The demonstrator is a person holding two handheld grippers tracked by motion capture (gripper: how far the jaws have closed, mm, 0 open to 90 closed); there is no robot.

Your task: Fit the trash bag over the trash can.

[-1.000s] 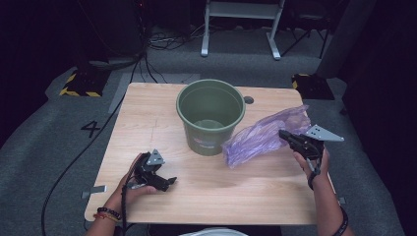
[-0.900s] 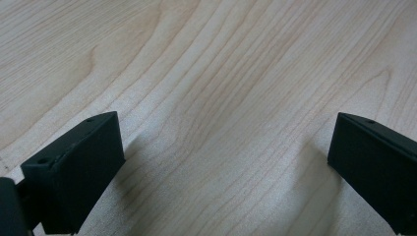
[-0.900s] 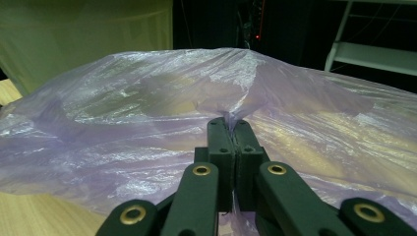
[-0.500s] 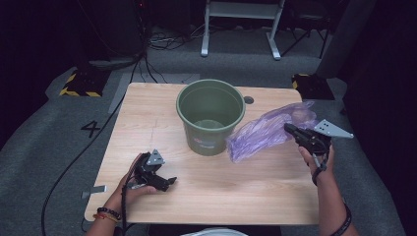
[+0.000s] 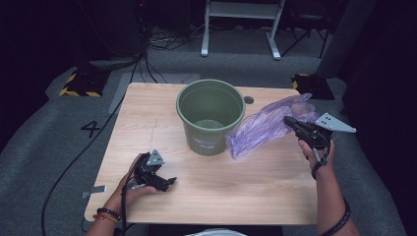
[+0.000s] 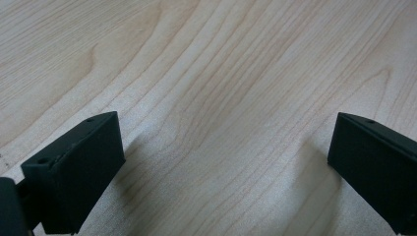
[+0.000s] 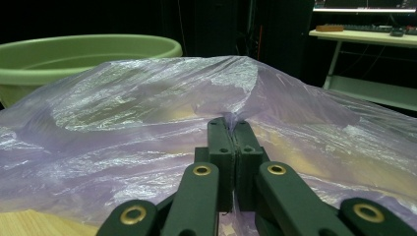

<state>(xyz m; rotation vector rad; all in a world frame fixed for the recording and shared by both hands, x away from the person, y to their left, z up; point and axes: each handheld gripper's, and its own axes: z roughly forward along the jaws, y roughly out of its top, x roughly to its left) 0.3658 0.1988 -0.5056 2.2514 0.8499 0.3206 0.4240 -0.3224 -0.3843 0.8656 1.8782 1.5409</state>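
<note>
High view: left gripper (image 5: 164, 183) rested on the wooden surface (image 5: 255, 196), nearer than the green bucket (image 5: 210, 117), fingers (image 6: 74, 172) wide apart, nothing between. Right gripper (image 5: 288, 121) beside the bucket, fingers (image 7: 220, 147) clamped on the purple plastic bag (image 5: 265, 127), which touched the bucket's wall.

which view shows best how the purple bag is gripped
The right gripper view: the right gripper has its jaws shut on a pinched fold of the purple bag. The high view shows the whole bag beside the green bucket, with the grip itself small.
</note>
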